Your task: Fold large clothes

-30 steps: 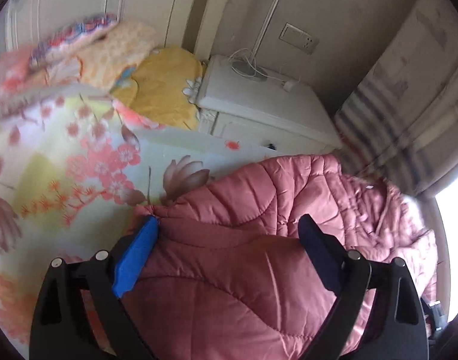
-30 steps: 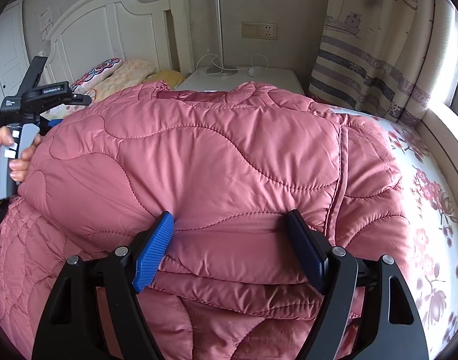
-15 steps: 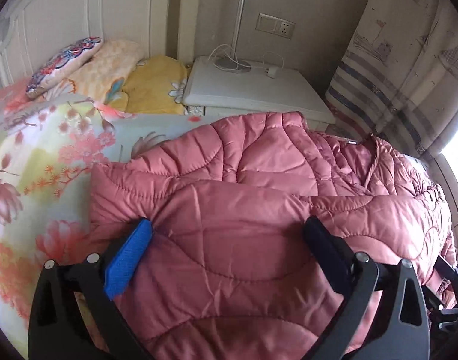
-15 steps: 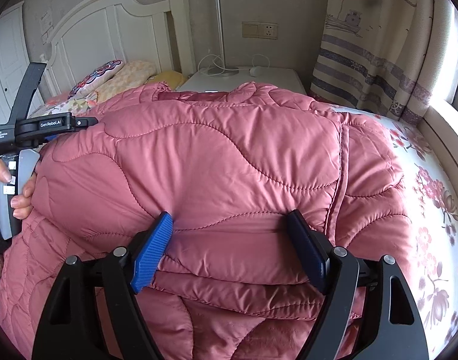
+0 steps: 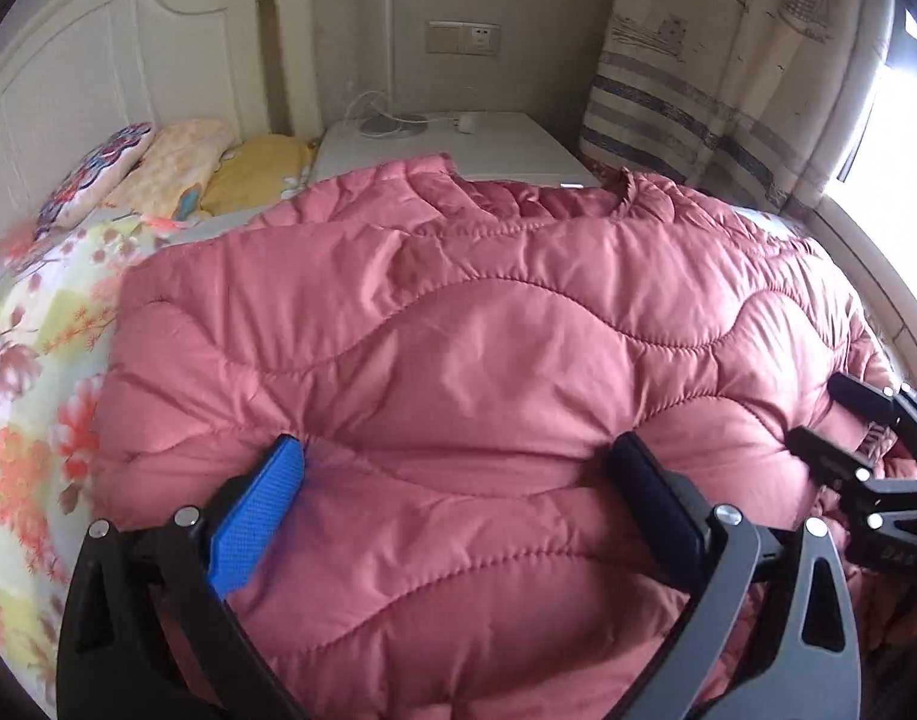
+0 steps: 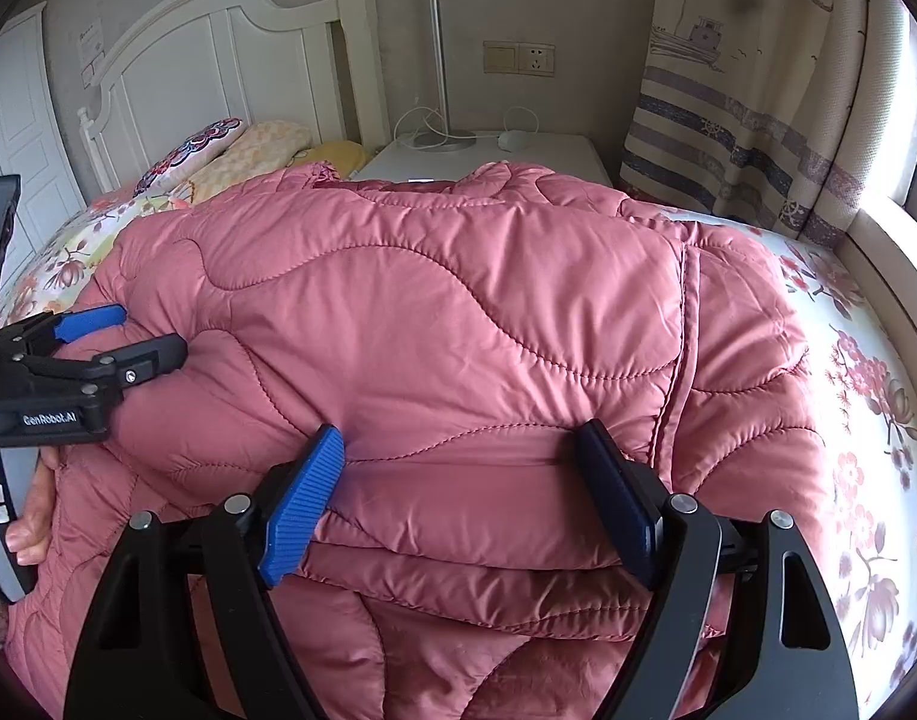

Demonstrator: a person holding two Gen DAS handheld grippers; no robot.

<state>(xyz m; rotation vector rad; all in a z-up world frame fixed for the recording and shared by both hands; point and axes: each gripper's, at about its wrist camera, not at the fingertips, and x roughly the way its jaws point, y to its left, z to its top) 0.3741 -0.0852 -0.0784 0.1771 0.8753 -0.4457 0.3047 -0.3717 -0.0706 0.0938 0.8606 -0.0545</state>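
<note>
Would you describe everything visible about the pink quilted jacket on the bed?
The pink quilted jacket is a large puffy garment of smooth, slightly shiny fabric stitched in wavy lines. It lies folded over itself in thick layers on the floral bedsheet, its collar end toward the white nightstand. A straight seam runs down its right side. The right gripper squeezes a thick fold at the near edge. The left gripper has just opened wide; its pads straddle the padding and dent it without clamping.
</note>
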